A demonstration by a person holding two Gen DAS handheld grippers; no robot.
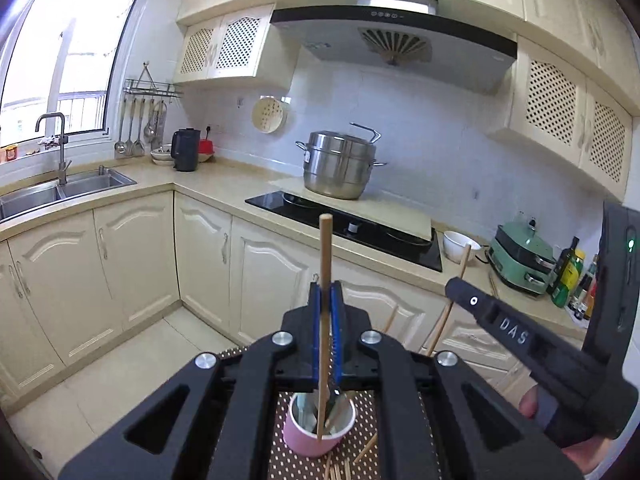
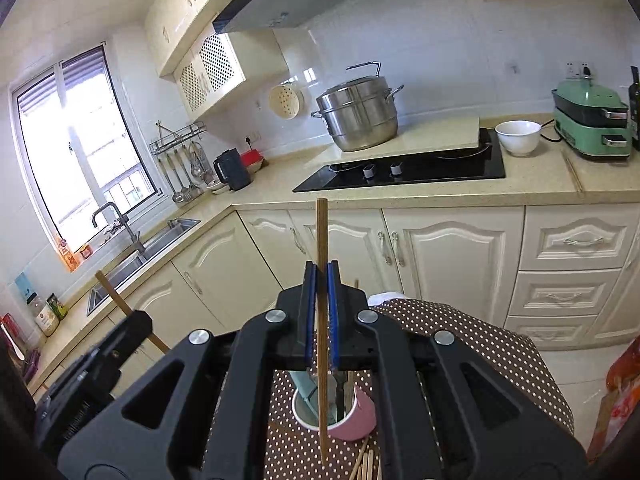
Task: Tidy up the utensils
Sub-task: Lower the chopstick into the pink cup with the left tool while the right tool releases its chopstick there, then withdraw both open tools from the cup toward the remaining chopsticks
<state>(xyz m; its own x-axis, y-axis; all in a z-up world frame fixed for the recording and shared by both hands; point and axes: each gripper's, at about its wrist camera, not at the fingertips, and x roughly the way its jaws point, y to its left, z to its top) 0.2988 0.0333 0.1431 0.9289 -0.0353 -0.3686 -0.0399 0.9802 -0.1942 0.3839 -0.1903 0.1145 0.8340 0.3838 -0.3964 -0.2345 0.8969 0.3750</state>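
Chopsticks are shown being transferred into a pink cup [image 1: 318,434] that stands on a brown, white-dotted surface [image 2: 480,344]. Left hand-held gripper [image 1: 328,292]: its blue-lined jaws are drawn nearly together upon one wooden chopstick [image 1: 325,264], which is held close to upright, its lower end reaching down inside the cup rim in the left wrist view. Right hand-held gripper [image 2: 321,276]: its jaws are likewise closed to a narrow gap around a second chopstick [image 2: 321,240], also held near vertical. The tip of this one is seen in front of the cup [image 2: 356,420]; whether it lies inside the rim or just before it cannot be told.

Other utensils already stand in the cup, among them a pale blue-green handle [image 2: 306,392] and a dark one. Several loose chopsticks [image 2: 366,466] lie on the surface just beside the cup, so the task is judged to be partly done.

Step in hand, as judged: lowering and depositing the two held chopsticks. The next move is judged to call for each tip to be brought within the rim, clear of the utensils already standing there, before the jaws are parted; the cup looks light and might be tipped if a stick is pressed against its wall. The loose chopsticks would then remain to be gathered.
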